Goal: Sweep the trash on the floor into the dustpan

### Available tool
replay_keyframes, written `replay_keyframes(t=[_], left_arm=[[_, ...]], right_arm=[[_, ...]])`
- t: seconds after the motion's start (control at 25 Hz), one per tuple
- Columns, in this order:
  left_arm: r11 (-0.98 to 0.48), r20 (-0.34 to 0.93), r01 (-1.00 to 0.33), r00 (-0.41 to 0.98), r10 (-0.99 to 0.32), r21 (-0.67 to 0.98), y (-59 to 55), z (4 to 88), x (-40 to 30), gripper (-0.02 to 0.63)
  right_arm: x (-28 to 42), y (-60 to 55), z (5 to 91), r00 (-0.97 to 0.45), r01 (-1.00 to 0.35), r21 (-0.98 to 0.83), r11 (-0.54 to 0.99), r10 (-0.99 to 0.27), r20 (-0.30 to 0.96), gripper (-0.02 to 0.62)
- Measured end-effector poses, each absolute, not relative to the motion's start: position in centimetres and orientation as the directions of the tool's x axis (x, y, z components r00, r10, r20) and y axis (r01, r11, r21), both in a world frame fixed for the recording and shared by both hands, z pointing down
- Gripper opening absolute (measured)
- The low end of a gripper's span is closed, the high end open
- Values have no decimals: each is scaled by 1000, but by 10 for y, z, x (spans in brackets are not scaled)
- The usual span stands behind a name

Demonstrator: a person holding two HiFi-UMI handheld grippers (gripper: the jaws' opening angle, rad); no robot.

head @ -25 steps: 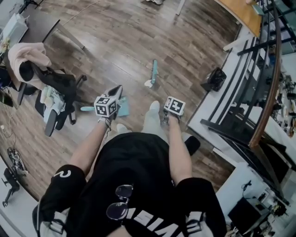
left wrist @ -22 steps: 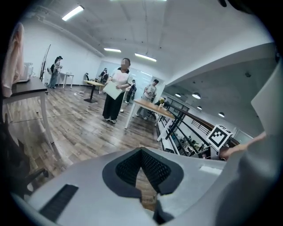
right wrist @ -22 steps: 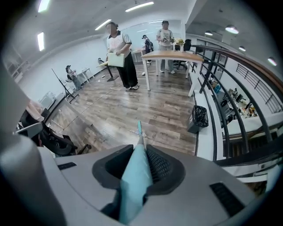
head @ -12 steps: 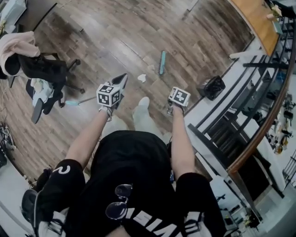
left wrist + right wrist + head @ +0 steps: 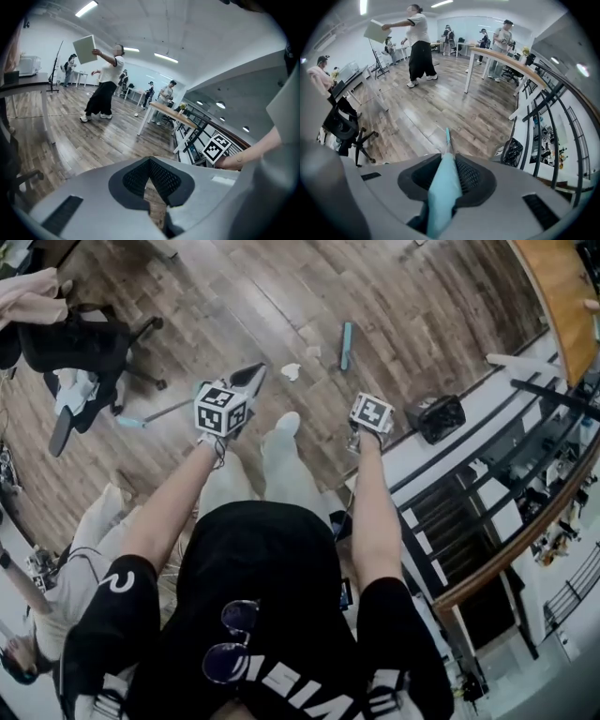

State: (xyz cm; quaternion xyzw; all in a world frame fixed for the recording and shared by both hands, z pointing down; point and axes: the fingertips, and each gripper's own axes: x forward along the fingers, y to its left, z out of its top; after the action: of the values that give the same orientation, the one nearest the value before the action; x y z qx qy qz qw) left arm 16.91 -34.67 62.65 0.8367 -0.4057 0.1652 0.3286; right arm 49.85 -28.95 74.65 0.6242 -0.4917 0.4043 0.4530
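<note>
Risk on the left: left claw [image 5: 150, 161] is nearly closed, with only a sliver of floor showing through and nothing visibly in it. A teal-tipped rod [image 5: 155, 413] runs off to its left. It's probably the dustpan handle, but the grip and the pan itself are hidden. With no pan down, the sweep has no target. Trash [image 5: 292, 371], white scraps, lies just ahead of that claw's tips, beside the broom [image 5: 346, 341] head. Right claw [image 5: 449, 157] clamps the teal broom handle. The head sits far ahead of it, so that long lever could flick the scraps wide.
</note>
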Motion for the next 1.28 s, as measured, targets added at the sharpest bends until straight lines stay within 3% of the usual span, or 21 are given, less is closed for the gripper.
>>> replay_keyframes(t=[0.64, 1.28], left_arm=[[-371, 579, -825, 564, -588, 427, -331, 655, 142, -3], [-356, 586, -835, 549, -597, 419, -288, 650, 83, -3]], right_arm=[[421, -293, 786, 85, -971, 133, 197, -234, 969, 83], [351, -234, 792, -3, -950, 69, 305, -227, 974, 83]])
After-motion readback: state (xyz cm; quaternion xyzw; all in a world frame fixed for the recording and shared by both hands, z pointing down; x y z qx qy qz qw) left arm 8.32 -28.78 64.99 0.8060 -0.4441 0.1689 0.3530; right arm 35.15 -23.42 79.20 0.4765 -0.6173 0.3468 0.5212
